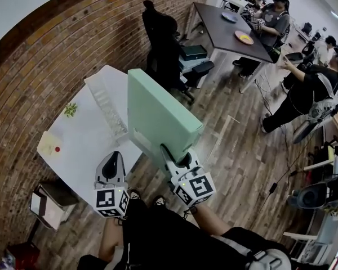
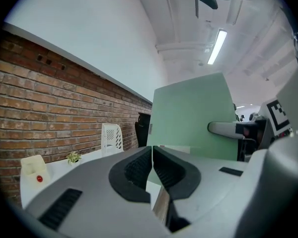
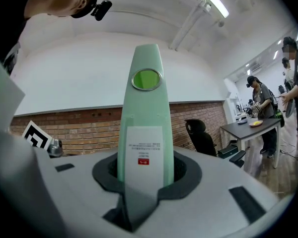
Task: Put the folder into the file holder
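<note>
Right tool: (image 3: 145, 175) clamped on the folder (image 3: 145, 108), jaws set partway apart around the low end of its spine, right over the white label.
Left tool: (image 2: 152, 168) pads pressed together with nothing between them. It hangs by the near edge of the surface, just left of the folder, and looks clear of it.
Folder: pale green and thick, a box type with a ring hole near the far end of the spine. It is held up in the air, spine towards the person, over the near right corner of the surface.
Holder: white mesh (image 1: 105, 100), standing on the surface beyond the folder and to its left, on the brick-wall side, apart from the folder.
Surface: white (image 1: 81, 145), with a small plant (image 1: 70, 109) towards its left side, well clear of the holder.
Handling: the folder looks stiff-boarded and not fragile. The cover is smooth, so it could slide in the pads. Held at one end of the spine, its long body will likely want to droop or twist. Whether it is full or empty cannot be told.
Where to grip: the spine is the firm spot and that is where the hold is. The free tool could steady the open long edge or the underside.
Stage: the folder is not yet in; it has to be lined up with the holder's slot.
</note>
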Tool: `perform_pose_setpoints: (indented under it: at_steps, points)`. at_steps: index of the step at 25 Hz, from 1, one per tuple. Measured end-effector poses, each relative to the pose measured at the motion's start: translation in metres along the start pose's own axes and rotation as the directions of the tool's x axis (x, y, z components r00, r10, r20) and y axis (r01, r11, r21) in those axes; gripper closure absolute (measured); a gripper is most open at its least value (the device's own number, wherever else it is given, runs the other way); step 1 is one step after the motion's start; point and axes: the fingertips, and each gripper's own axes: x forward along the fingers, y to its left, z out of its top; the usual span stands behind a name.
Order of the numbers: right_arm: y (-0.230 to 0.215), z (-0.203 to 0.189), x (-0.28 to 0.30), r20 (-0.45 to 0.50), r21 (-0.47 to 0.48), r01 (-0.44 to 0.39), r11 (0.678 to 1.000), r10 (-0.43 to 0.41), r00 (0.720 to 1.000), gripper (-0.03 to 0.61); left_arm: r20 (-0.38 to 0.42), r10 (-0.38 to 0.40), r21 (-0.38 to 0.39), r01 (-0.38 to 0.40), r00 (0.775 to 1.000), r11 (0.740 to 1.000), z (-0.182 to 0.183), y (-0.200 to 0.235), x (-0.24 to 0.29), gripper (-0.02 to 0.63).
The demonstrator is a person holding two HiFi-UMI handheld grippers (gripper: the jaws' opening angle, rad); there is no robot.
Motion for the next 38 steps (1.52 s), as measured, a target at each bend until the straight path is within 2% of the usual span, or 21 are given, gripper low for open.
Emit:
perform_pose_setpoints:
  at_steps: [5, 16, 29, 38]
  points:
    - [0.012, -0.009, 0.005, -0.03, 0.017, -0.03, 0.999, 0.03, 0.999, 0.442, -0.024, 0.043, -0.006, -0.044, 0.999, 0.999, -0.006, 0.014, -0.012, 0.586]
    - [0.03, -0.024, 0.052, -0.06, -0.024, -0.023, 0.999, 0.022, 0.998, 0.442, -0.038, 0.053, -0.024, -0.054, 0.998, 0.998, -0.012, 0.061, -0.001, 0.586]
    - [0.061, -0.05, 0.125, -0.11, -0.129, 0.012, 0.992, -0.027, 0.994, 0.442, -0.046, 0.036, -0.038, -0.038, 0.998, 0.999, -0.012, 0.132, 0.019, 0.586]
    - [0.067, -0.073, 0.158, -0.163, -0.151, 0.037, 0.988, -0.062, 0.985, 0.44, -0.068, 0.009, -0.056, -0.013, 0.998, 0.998, -0.022, 0.16, 0.034, 0.586]
